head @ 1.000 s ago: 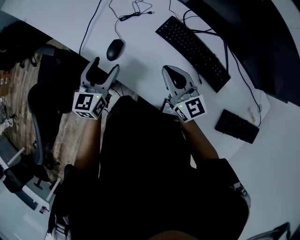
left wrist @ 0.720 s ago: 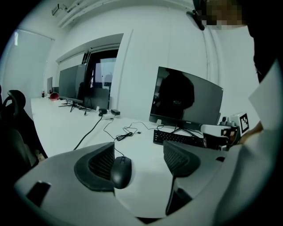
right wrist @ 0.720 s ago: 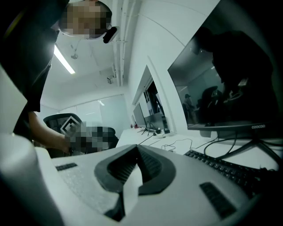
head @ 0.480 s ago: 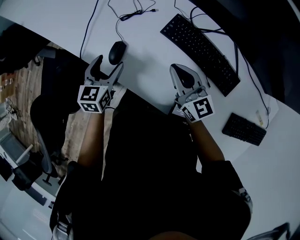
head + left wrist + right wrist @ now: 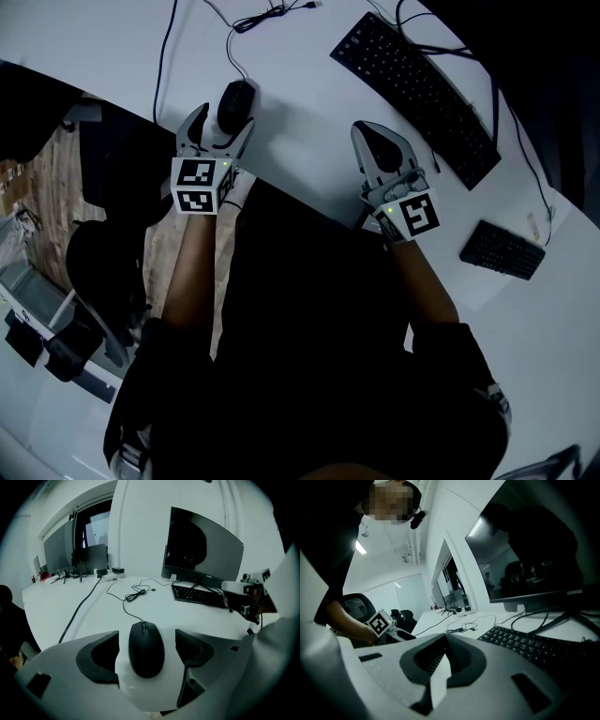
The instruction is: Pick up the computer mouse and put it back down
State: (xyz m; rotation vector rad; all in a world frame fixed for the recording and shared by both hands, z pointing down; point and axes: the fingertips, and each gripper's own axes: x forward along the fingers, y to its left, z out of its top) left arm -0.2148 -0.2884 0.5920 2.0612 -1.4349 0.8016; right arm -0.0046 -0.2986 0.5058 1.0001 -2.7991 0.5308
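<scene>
One computer mouse point(image 5: 146, 648), a smooth matte-black oval with a scroll wheel at its nose, lies flat on the plain white table point(image 5: 309, 84) near the table's front edge. The left tongs point(image 5: 222, 128) straddle it: their two grey shells with scooped dark rubber pads point(image 5: 98, 656) stand on either side of the mouse and are opening wider, a gap of white table showing on each side, so neither pad presses on it. The right tongs point(image 5: 444, 641) are pressed together with nothing between them, their ribbed pads meeting at the tips. One thin cable point(image 5: 126, 606) runs from the mouse to a loose tangle. There are two black key sets: a long keyboard point(image 5: 417, 89) and a small rectangular keypad point(image 5: 502, 251).
</scene>
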